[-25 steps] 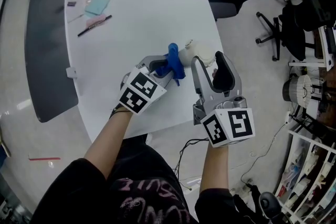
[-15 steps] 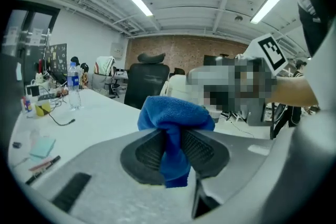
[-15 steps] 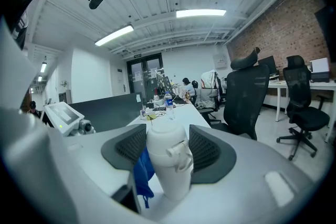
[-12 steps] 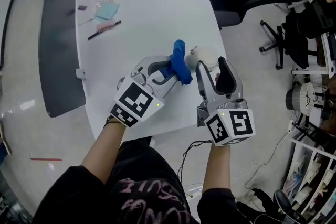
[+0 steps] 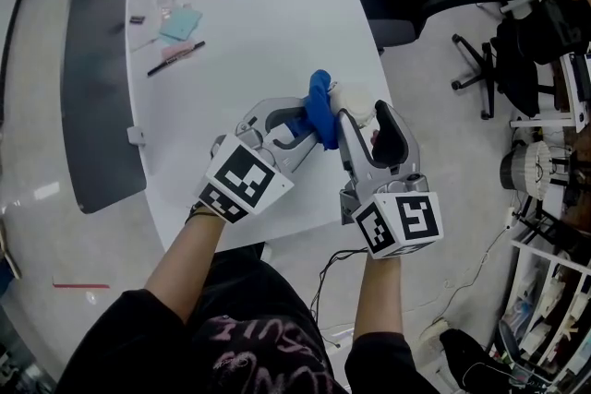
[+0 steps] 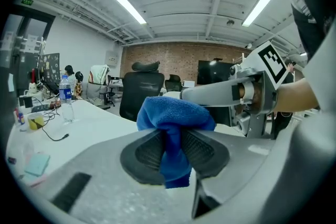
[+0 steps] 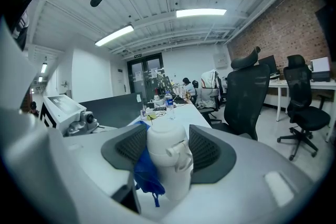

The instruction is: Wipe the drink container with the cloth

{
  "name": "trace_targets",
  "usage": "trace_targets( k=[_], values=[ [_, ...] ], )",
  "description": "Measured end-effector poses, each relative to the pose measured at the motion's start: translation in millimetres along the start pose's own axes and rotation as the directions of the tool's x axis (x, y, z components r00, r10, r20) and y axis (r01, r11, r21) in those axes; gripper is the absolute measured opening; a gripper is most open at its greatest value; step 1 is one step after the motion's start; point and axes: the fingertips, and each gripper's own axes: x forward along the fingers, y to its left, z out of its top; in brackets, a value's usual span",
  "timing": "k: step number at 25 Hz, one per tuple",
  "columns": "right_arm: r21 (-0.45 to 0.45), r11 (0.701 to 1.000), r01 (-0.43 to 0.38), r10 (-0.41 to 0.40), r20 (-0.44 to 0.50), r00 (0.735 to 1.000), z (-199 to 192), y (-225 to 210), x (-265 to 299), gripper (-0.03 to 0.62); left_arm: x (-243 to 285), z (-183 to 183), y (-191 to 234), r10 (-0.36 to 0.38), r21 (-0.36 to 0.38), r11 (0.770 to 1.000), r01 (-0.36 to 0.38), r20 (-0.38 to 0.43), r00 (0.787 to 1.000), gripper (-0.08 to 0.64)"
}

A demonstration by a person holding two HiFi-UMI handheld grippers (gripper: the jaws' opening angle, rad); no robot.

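- Left gripper (image 6: 175, 152): fingers (image 6: 147, 152) closed tight on the blue cloth (image 6: 176, 115). A bunched fold rises above the pads and a short tail hangs below.
- Right gripper (image 7: 167, 152): fingers (image 7: 210, 149) clamped on the white drink container (image 7: 165, 157), one pad on each side. It stands upright between them, its lid and small side spout facing the camera.
- Head view: both grippers meet at centre frame, near the right edge of the white tabletop (image 5: 268, 23). The container sits just above the right gripper's tips, with the cloth touching its left side.
- I cannot tell whether the container's base rests on the tabletop or is held just clear of it.
- Right gripper view confirms contact: blue cloth lies against the lower left flank of the container, beside the left pad.
- Progress, as a judgement: grasping is done on both sides and the cloth is on the surface, so this is mid-wipe. Only one flank is covered.
- The lid, spout side and far flank look untouched, though no stain shows anywhere to mark what is clean.
- Left to do: work the cloth round the remaining faces, probably turning the container in the right gripper, then set both down.
- Upper left of the head view: a pen (image 5: 175, 56) and a pale green pad (image 5: 180, 23), well apart from the work.
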Motion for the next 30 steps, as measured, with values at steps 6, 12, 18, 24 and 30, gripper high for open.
trace_targets(
  k=[6,12,18,24,30],
  values=[
    [0.003,1.000,0.001,-0.001,0.006,1.000,0.6,-1.3,1.5,0.261,9.6,-22.8,3.3,-0.009,-0.015,1.000,0.008,-0.048,0.999,0.091],
    [0.008,1.000,0.003,-0.003,0.007,1.000,0.6,-2.8,3.1,0.261,20.2,-50.2,7.6,-0.022,-0.037,0.999,0.019,-0.098,0.995,0.091],
    [0.002,1.000,-0.003,0.003,0.007,1.000,0.1,-1.5,2.2,0.262,30.2,-81.6,9.7,-0.027,-0.034,0.999,0.021,-0.177,0.984,0.091],
    [0.003,1.000,-0.007,0.007,0.003,1.000,-1.4,-0.6,0.1,0.262,29.5,-92.0,11.9,-0.029,-0.061,0.998,0.019,-0.170,0.985,0.091],
    [0.005,1.000,-0.008,0.008,0.000,1.000,-3.3,0.3,-1.7,0.262,9.7,-56.1,8.4,-0.009,0.007,1.000,0.010,-0.118,0.993,0.091]
  ],
)
